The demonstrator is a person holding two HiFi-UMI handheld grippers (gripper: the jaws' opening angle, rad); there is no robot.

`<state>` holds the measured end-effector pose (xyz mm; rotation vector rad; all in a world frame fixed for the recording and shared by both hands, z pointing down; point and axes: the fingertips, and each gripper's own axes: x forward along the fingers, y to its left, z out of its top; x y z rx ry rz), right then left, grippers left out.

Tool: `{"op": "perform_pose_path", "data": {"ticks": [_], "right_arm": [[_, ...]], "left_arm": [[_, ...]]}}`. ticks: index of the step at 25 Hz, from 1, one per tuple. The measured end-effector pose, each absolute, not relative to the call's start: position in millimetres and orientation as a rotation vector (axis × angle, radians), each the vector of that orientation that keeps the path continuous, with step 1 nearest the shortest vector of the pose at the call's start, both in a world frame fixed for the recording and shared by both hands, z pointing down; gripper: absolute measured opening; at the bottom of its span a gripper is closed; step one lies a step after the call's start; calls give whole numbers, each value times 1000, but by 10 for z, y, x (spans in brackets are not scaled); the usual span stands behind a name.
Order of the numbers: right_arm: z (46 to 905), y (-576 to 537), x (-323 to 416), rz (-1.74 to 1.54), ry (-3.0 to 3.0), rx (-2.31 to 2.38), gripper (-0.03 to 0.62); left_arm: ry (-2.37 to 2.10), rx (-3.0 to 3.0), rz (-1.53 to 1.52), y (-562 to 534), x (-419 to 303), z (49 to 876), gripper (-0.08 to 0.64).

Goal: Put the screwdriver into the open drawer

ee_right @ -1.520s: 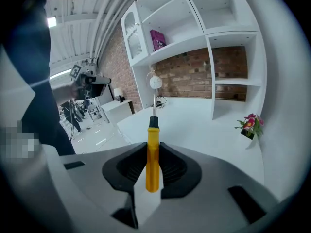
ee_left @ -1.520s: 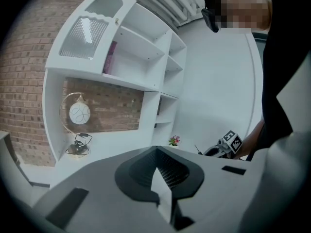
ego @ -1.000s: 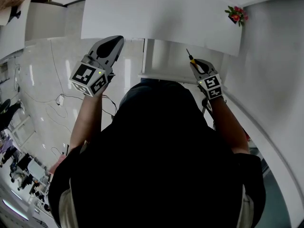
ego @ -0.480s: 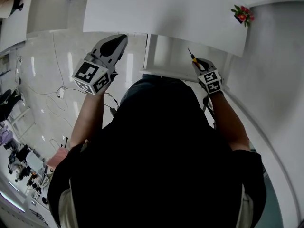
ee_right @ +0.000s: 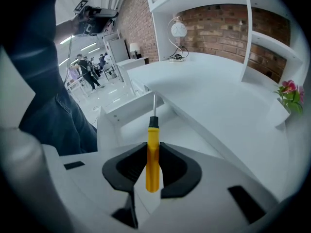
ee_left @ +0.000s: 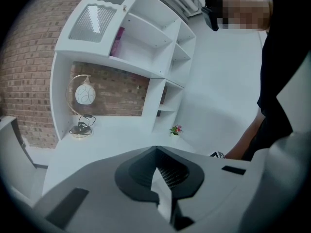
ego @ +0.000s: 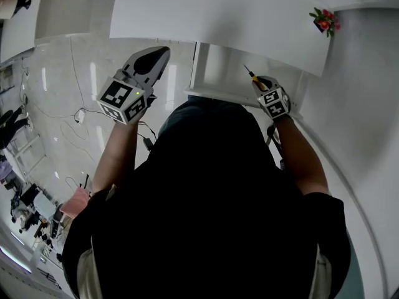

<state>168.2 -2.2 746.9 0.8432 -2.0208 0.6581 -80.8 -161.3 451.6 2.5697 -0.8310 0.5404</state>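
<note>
A screwdriver [ee_right: 152,154] with a yellow handle and a thin metal shaft is clamped in my right gripper [ee_right: 151,171], its tip pointing forward over the open white drawer [ee_right: 146,118]. From the head view the right gripper [ego: 265,87] holds the screwdriver [ego: 252,75] above the drawer [ego: 240,80] at the desk's front edge. My left gripper [ego: 153,61] is held up to the left of the drawer, over the floor, its jaws shut with nothing between them; the same gripper [ee_left: 163,188] shows closed in its own view.
A white desk [ego: 212,17] with shelving [ee_left: 146,47] spans the far side. A small pot of pink flowers [ego: 326,20] stands at the desk's right, a globe lamp [ee_right: 178,30] further back. Cables [ego: 78,129] lie on the glossy floor at left. People stand in the distance [ee_right: 86,69].
The right gripper with the screwdriver has shifted slightly to the right and further over the drawer. The left gripper has barely moved.
</note>
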Motion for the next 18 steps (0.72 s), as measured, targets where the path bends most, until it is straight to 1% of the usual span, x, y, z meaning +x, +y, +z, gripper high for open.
{"op": "perform_pose_path", "data": {"ticks": [18], "right_arm": [[8112, -62, 1571, 690, -1941, 717, 87]], "left_arm": [[-799, 2539, 576, -1746, -857, 4723, 14]]}}
